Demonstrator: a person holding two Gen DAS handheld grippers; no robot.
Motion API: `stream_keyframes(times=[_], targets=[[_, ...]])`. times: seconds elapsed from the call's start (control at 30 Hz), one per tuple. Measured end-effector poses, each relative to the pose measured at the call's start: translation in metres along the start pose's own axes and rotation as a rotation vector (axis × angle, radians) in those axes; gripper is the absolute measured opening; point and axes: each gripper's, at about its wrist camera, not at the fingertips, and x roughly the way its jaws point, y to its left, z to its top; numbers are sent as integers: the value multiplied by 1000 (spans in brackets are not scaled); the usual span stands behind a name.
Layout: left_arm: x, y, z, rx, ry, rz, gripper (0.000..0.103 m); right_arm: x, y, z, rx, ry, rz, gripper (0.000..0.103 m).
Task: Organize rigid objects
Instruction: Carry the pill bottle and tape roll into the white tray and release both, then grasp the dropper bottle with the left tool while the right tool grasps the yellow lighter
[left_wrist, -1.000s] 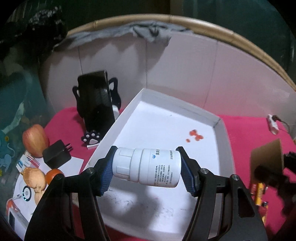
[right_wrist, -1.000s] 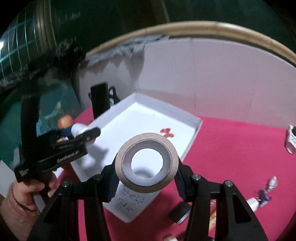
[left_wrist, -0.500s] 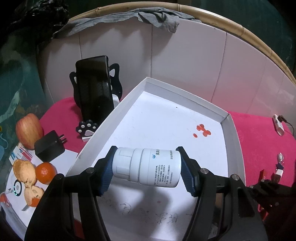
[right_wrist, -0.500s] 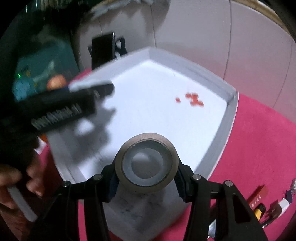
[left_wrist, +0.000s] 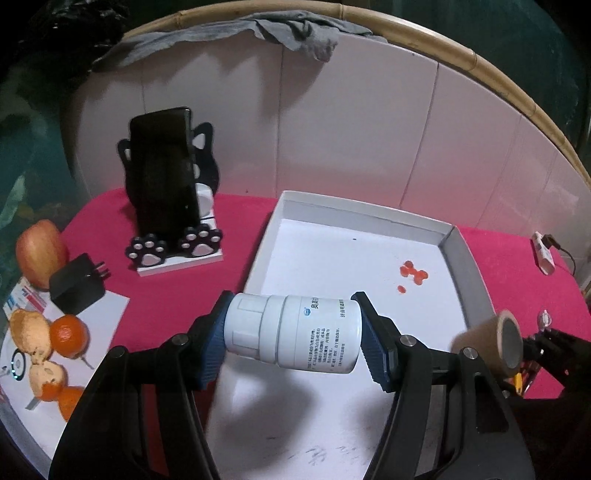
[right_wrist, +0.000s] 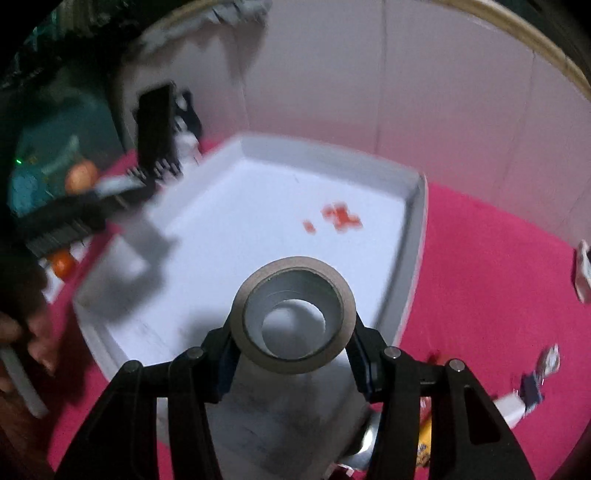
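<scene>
Left gripper (left_wrist: 293, 334) clamped on a white pill bottle (left_wrist: 293, 334), lying sideways between the blue pads (left_wrist: 376, 350), cap toward the left pad. Now hanging over the near left part of the white tray (left_wrist: 456, 236), further toward the viewer than half a second ago, with more red desk (left_wrist: 236, 218) visible to the left. Likely close to a set-down inside the tray.

Right gripper (right_wrist: 293, 314) squeezing a roll of brown tape (right_wrist: 293, 314), hole facing the camera, pads on its outer sides. Lowered and moved in over the tray's near right corner since a second ago; probably also about to release.

Beyond: red beads (left_wrist: 413, 273) on the tray floor, a phone on a cat-shaped stand (left_wrist: 166, 184), fruit (left_wrist: 40, 254) at far left.
</scene>
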Motion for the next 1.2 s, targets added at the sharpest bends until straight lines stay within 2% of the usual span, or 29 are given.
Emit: stream_keyframes(times=[0.1, 0.23, 0.27, 0.3, 0.33, 0.37, 0.4, 0.47, 0.53, 0.6, 0.73, 0.83, 0.93, 1.07, 1.13, 1.2], targets=[[8, -5, 7, -11, 21, 11, 64, 7, 18, 16, -10, -15, 10, 52], [15, 4, 9, -74, 44, 47, 64, 10, 31, 18, -23, -38, -28, 52], [16, 5, 8, -82, 54, 53, 65, 10, 33, 21, -27, -48, -37, 55], [16, 7, 6, -85, 59, 61, 65, 6, 34, 21, -31, -66, -46, 61], [17, 9, 4, -86, 63, 71, 65, 2, 33, 21, -31, -86, -56, 82], [17, 10, 2, -88, 68, 77, 69, 5, 33, 21, -29, -100, -60, 94], [17, 11, 1, -96, 68, 74, 81, -2, 31, 20, -24, -122, -66, 97], [11, 14, -3, -126, 51, 50, 91, -12, 23, 19, -3, -145, -69, 99], [0, 14, -6, -133, 23, 32, 92, -31, 6, 14, 49, -188, -54, 103], [-12, 7, -9, -105, -1, 12, 103, -50, -12, 8, 97, -223, -60, 103], [-49, -16, -26, -16, -122, -99, 103, -97, -66, -15, 218, -307, -97, 103], [-69, -37, -42, 54, -150, -209, 103, -121, -99, -37, 298, -327, -147, 103], [-82, -65, -61, 147, -97, -369, 103, -132, -121, -71, 334, -287, -141, 103], [-94, -98, -89, 290, 10, -541, 103, -130, -120, -113, 278, -188, -138, 103], [-97, -112, -108, 361, 54, -567, 103, -129, -114, -131, 242, -157, -83, 103], [-98, -121, -127, 438, 83, -547, 103, -126, -103, -143, 211, -131, -10, 103]])
